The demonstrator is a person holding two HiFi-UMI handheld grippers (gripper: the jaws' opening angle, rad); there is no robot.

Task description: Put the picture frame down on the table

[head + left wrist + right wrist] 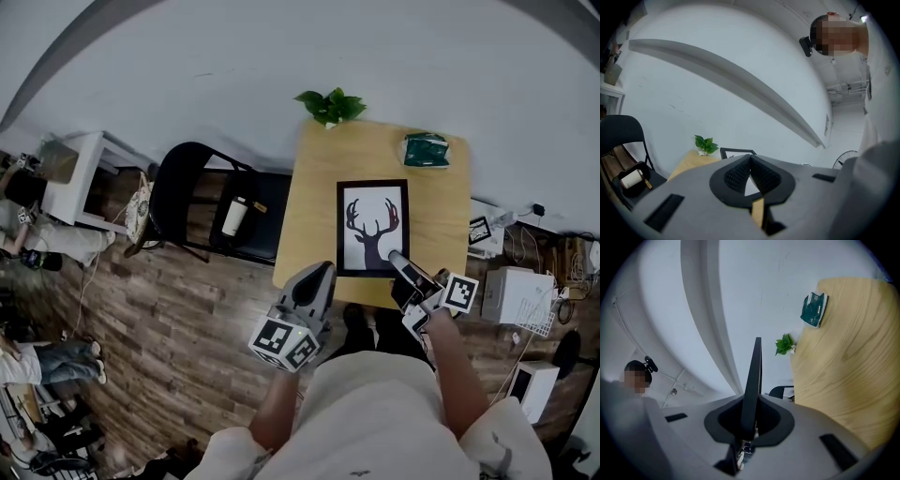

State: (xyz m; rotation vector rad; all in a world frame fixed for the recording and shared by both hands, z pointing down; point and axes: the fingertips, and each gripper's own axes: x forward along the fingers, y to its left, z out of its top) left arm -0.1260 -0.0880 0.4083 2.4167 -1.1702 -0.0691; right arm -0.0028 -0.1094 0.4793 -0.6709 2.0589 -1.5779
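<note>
The picture frame is black with a deer silhouette on white and lies face up over the wooden table. My right gripper is shut on its near right corner. In the right gripper view the frame shows edge-on as a thin black strip between the jaws of that gripper, beside the table top. I cannot tell whether the frame rests on the wood. My left gripper hovers at the table's near left edge, shut and empty. In its own view the left gripper has its tips touching.
A small green plant stands at the table's far edge, and a dark green packet lies at the far right corner. A black folding chair with a white roll on its seat stands left of the table. Boxes and cables lie on the floor to the right.
</note>
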